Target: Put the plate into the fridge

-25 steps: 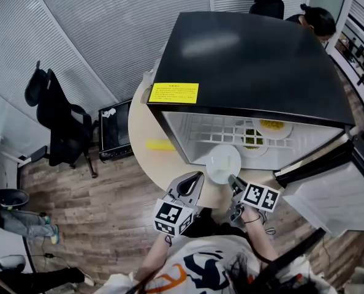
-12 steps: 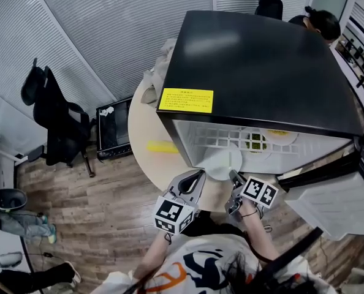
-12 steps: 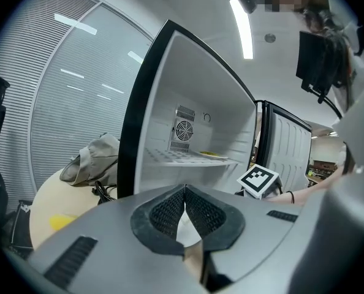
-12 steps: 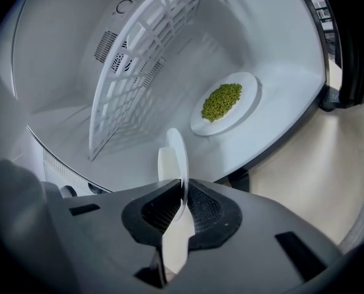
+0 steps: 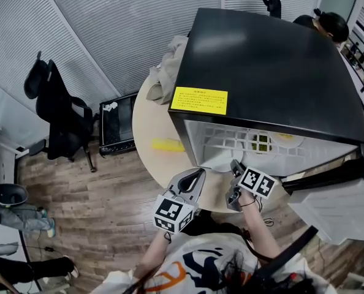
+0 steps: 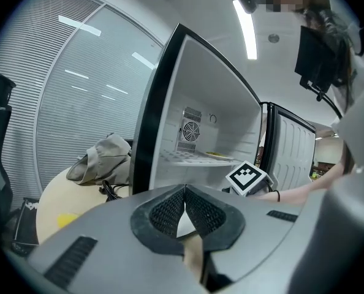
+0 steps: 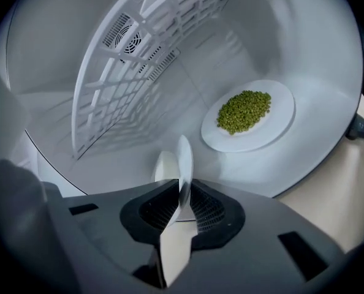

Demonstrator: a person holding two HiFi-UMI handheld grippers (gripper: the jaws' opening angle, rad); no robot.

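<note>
The right tool (image 7: 181,192) is pinching the white plate (image 7: 183,157) edge-on inside the fridge (image 7: 280,35), its jaws just easing apart. Laying it flat beside the pea plate (image 7: 246,116) first looks safest. The left tool (image 6: 185,192) is resting pressed together, empty.

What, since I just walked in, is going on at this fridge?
A person is putting a white plate into the open fridge. The right hand-held gripper holds it by the rim inside, near a plate of green food, and its jaws have just been opening. The left hand-held gripper hangs outside, shut and empty.
</note>
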